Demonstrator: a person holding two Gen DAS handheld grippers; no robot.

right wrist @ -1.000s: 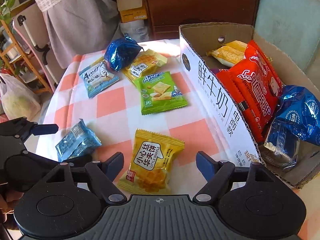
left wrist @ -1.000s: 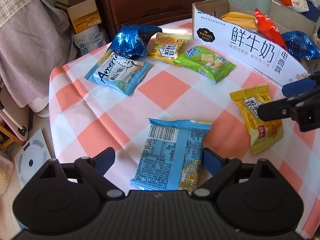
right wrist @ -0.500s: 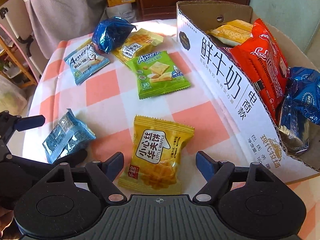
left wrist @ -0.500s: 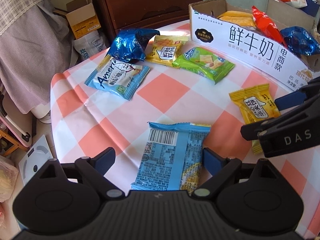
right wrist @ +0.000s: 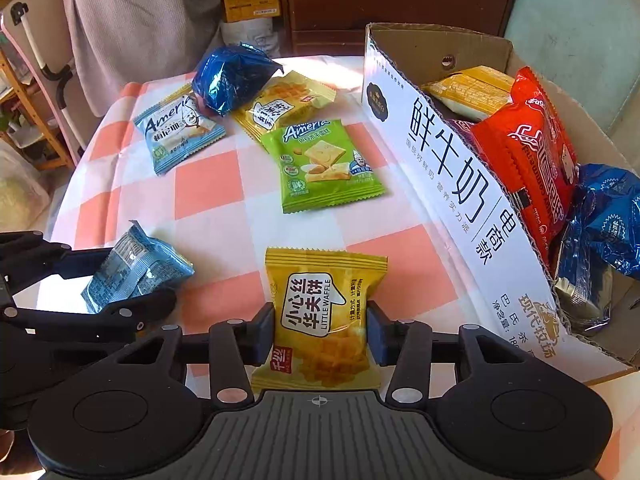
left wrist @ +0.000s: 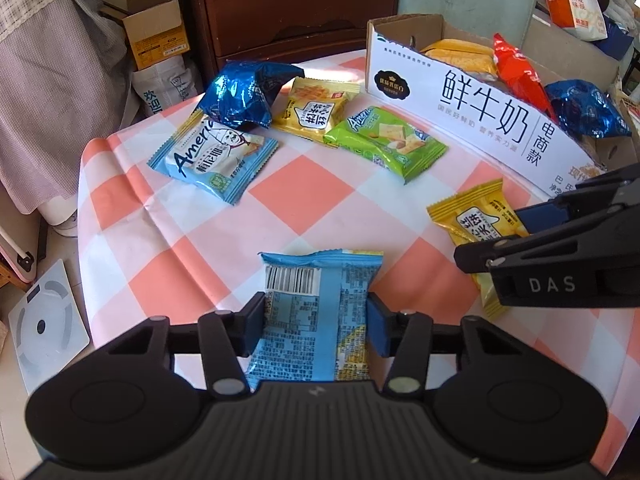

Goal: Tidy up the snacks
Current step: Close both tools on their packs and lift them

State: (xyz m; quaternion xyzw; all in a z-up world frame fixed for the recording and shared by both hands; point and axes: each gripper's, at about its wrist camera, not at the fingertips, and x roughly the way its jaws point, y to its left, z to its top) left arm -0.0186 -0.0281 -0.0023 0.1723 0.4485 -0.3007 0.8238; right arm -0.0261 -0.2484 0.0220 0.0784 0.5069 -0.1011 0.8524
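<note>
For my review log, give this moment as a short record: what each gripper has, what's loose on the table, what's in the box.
left gripper: fingers closing on light-blue packet
right gripper: fingers closing on yellow waffle packet
loose on checked tablecloth: four packets at far side
cardboard box: holds yellow, red, blue packets
</note>
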